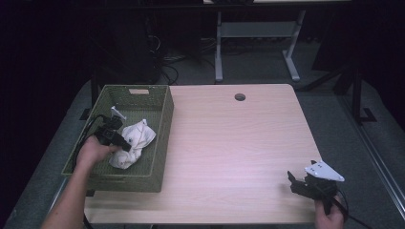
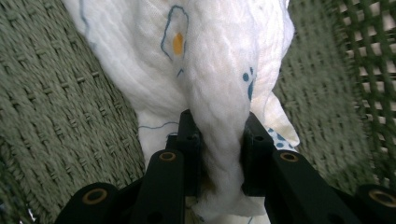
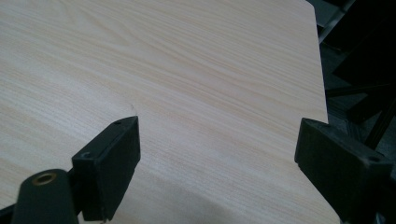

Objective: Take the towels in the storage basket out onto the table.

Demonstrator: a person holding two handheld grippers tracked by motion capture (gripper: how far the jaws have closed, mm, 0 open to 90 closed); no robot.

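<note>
High view: olive-green woven rectangular basket [image 1: 157,138] sits at the left edge of a pale wood-grain tabletop [image 1: 234,143], w/ a cut-out handle slot in its far wall. Inside the basket lies a crumpled white muslin cloth [image 1: 133,143] printed w/ small blue outlines and an orange dot; it rests toward the basket's near-right part, close to the right wall. The person's left hand [image 1: 93,152] reaches in over the basket's near-left rim and carries the left gripper [image 1: 125,143], whose tips meet the cloth's left side. A small white object, too small to identify, lies on the basket floor beyond the gripper, toward the far wall.

Left gripper view: the two black jaws are clamped on a bunched fold of the cloth [image 2: 215,93]; fabric fills the gap between the pads and bulges out above and below them. Basket weave shows to either side of the cloth, w/ open lattice wall at upper right.

Right gripper [image 1: 298,183]: held in the right hand [image 1: 329,217] at the tabletop's near-right corner, well apart from the basket; a grey three-cornered plate sits on top.

Right gripper view: jaws stand wide apart, nothing between them, bare tabletop [image 3: 187,84] beneath; table edge and dark floor at right.
</note>
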